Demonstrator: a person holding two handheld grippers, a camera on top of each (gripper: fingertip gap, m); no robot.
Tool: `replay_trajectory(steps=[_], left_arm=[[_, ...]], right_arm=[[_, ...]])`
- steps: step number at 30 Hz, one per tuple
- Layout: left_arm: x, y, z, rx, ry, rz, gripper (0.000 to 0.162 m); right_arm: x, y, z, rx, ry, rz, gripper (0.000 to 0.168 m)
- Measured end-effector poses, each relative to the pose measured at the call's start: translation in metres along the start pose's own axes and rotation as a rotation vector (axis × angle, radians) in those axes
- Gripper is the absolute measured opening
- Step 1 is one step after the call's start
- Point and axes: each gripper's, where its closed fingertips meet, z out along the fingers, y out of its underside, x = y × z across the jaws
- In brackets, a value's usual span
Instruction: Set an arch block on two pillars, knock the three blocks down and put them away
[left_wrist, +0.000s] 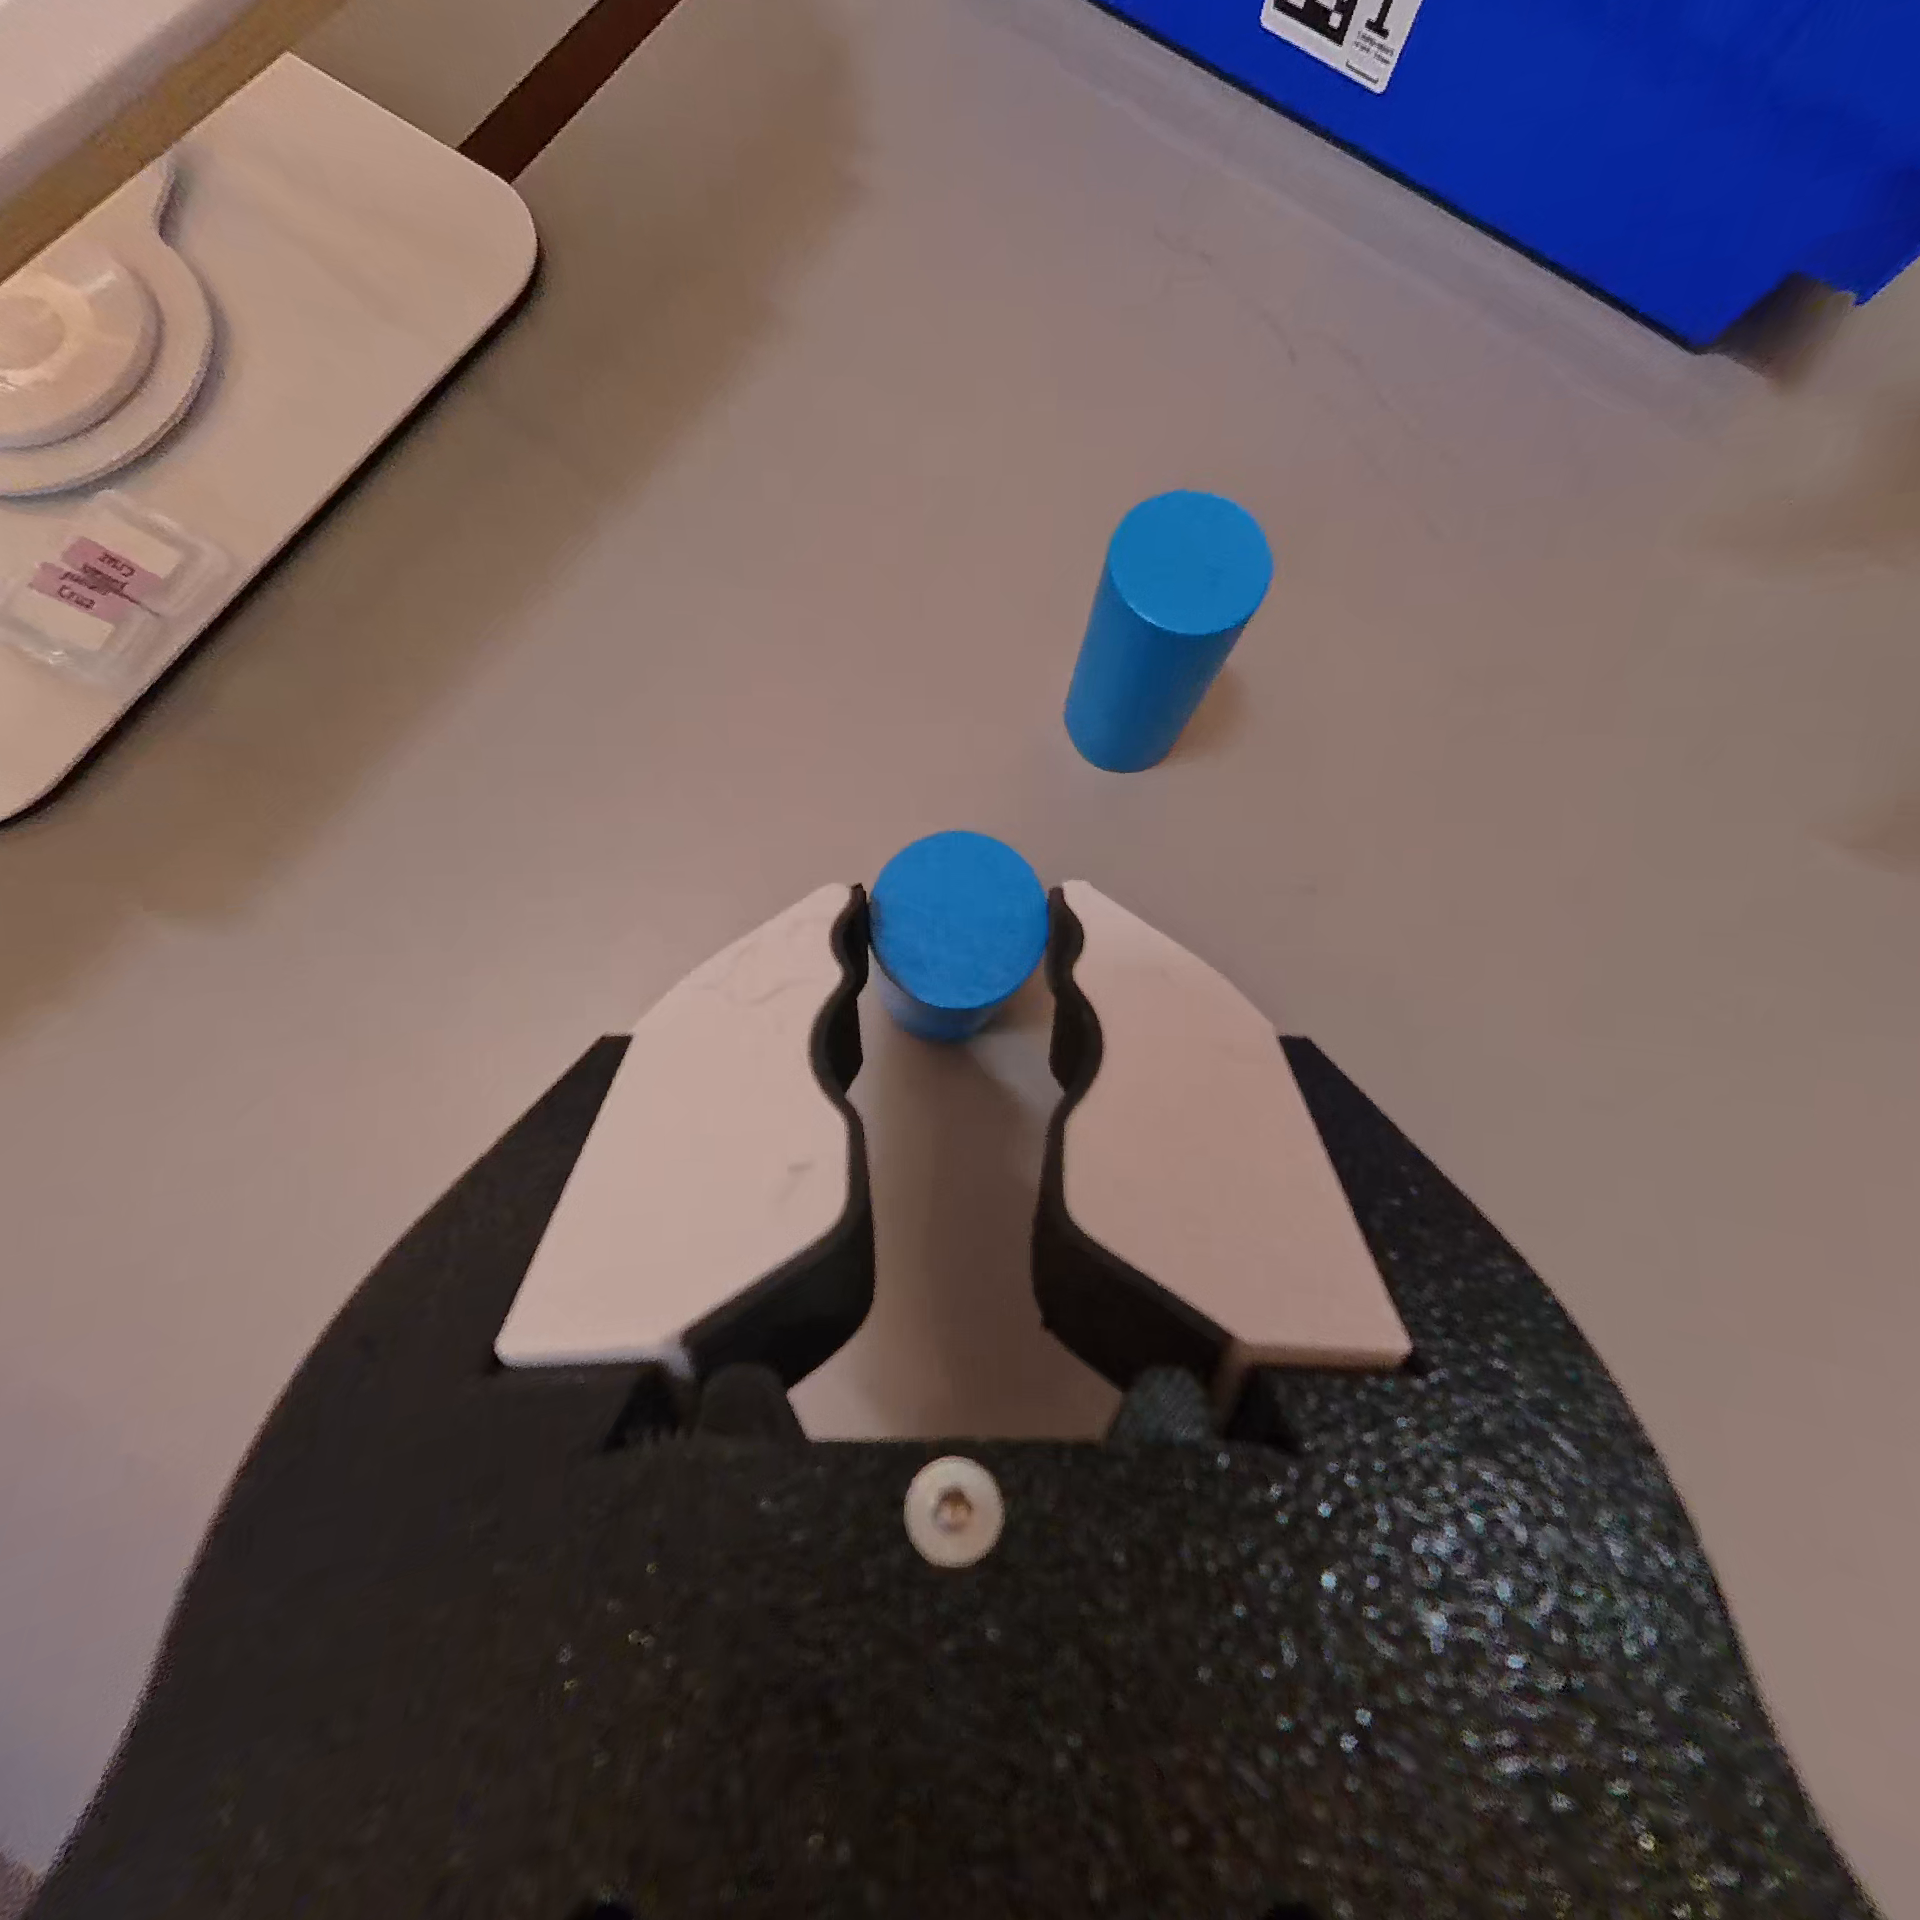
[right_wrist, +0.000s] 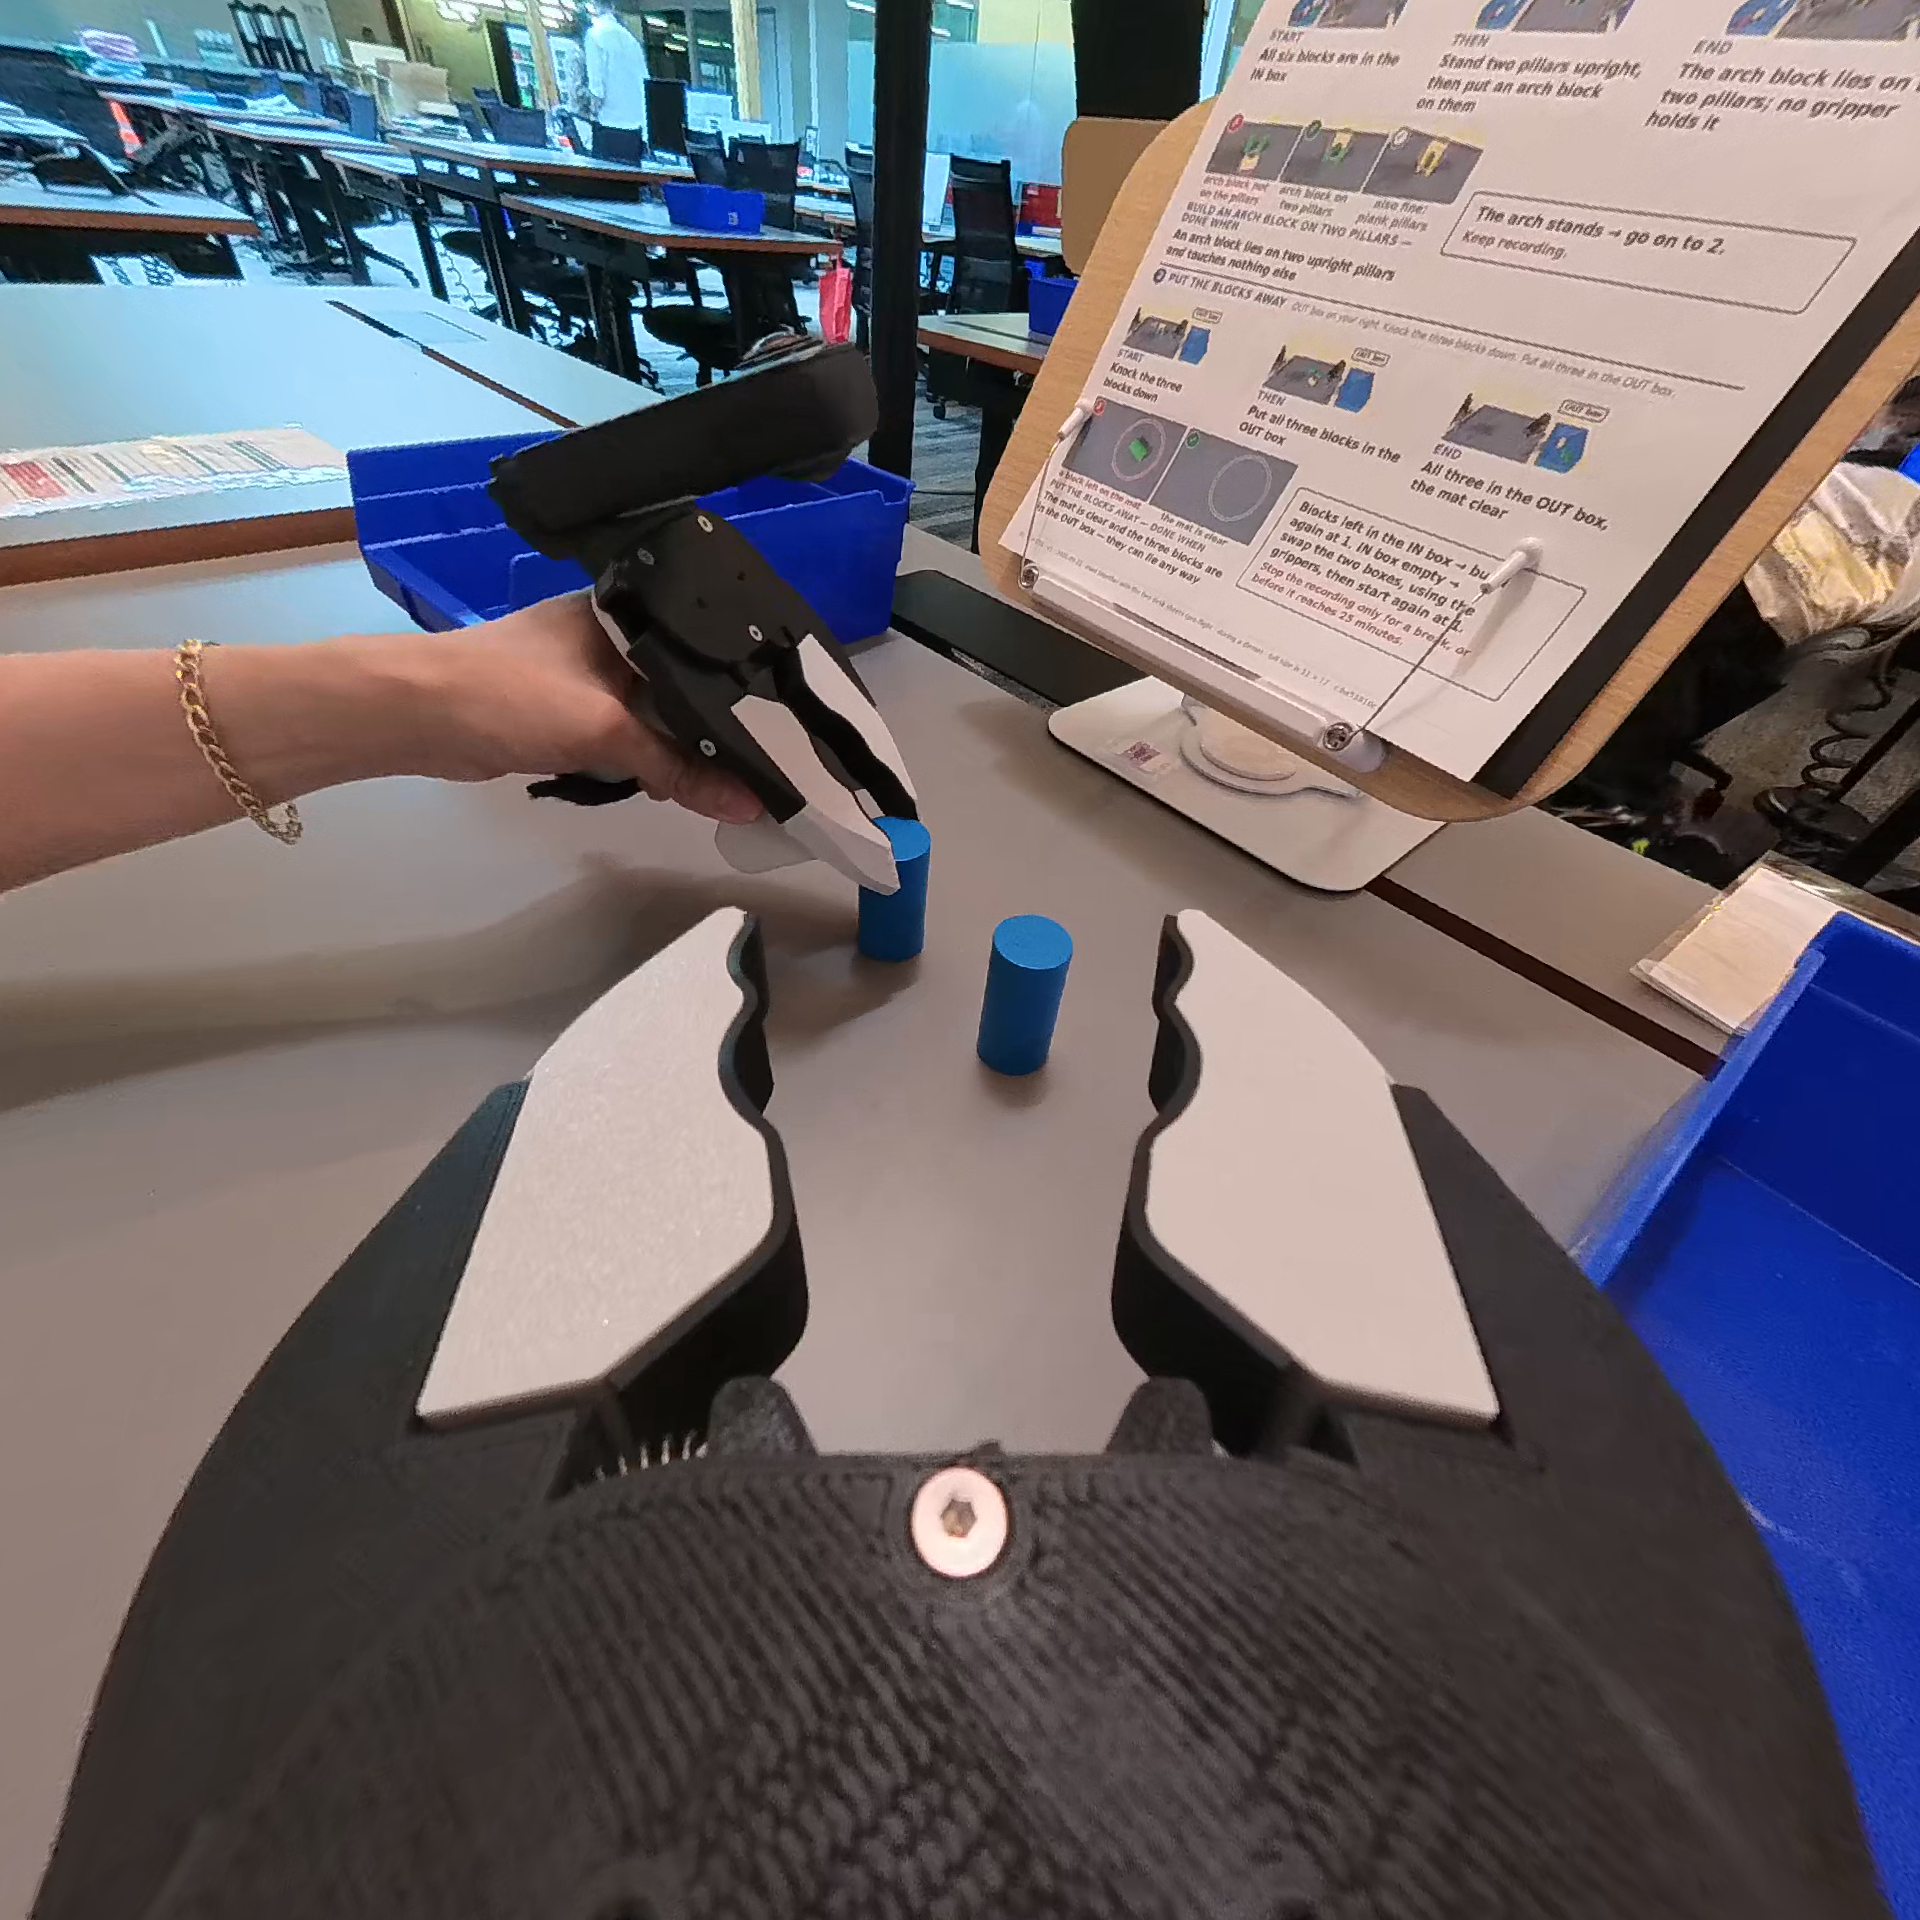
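Two blue cylinders stand upright on the grey surface (right_wrist: 312, 987).

Only the right wrist view shows the hand (right_wrist: 582, 707) (with a gold bracelet) and the paper stand (right_wrist: 1247, 727). The left gripper (left_wrist: 956, 914) squeezes the near blue cylinder (left_wrist: 956, 935) by its top. The right gripper (right_wrist: 956, 966) is spread wide and holds nothing, with the other blue cylinder (right_wrist: 1023, 992) standing near its tips.
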Motion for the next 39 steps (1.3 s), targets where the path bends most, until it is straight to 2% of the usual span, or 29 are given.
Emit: replay_trajectory(steps=[1,4,8,10,12,15,18,22,26,32,39], left_arm=[[0.0,0.001,0.0,-0.002,-0.008,0.006,0.032],[-0.003,0.004,0.0,-0.021,-0.051,0.044,0.035],[-0.002,0.001,-0.001,-0.001,-0.081,0.02,0.07],[-0.001,-0.007,-0.014,0.057,-0.096,-0.006,0.068],[-0.001,-0.02,-0.037,0.151,-0.117,-0.034,0.06],[-0.008,-0.038,-0.086,0.292,-0.163,-0.073,0.057],[-0.031,-0.04,-0.143,0.373,-0.243,-0.131,0.054],[-0.076,-0.013,-0.207,0.378,-0.339,-0.264,0.053],[-0.12,0.036,-0.243,0.302,-0.413,-0.389,0.052],[-0.147,0.102,-0.251,0.187,-0.395,-0.503,0.052],[-0.163,0.143,-0.247,0.085,-0.398,-0.541,0.052]], right_arm=[[0.0,0.0,0.0,0.002,0.0,0.0,0.072],[-0.001,0.0,0.0,-0.005,-0.001,-0.006,0.072],[-0.001,0.0,-0.002,-0.004,-0.003,-0.006,0.072],[0.001,-0.002,-0.004,0.002,0.002,-0.005,0.072],[0.003,-0.003,-0.007,0.012,0.007,0.0,0.072],[0.005,-0.005,-0.01,0.023,0.012,0.016,0.072],[0.004,-0.005,-0.009,0.024,0.008,0.023,0.072],[-0.001,-0.002,-0.005,0.006,-0.001,0.009,0.072],[-0.003,0.003,0.0,-0.023,0.006,-0.014,0.072],[-0.012,0.01,0.01,-0.056,0.0,-0.018,0.072],[-0.029,0.03,0.023,-0.126,-0.024,-0.006,0.072]])
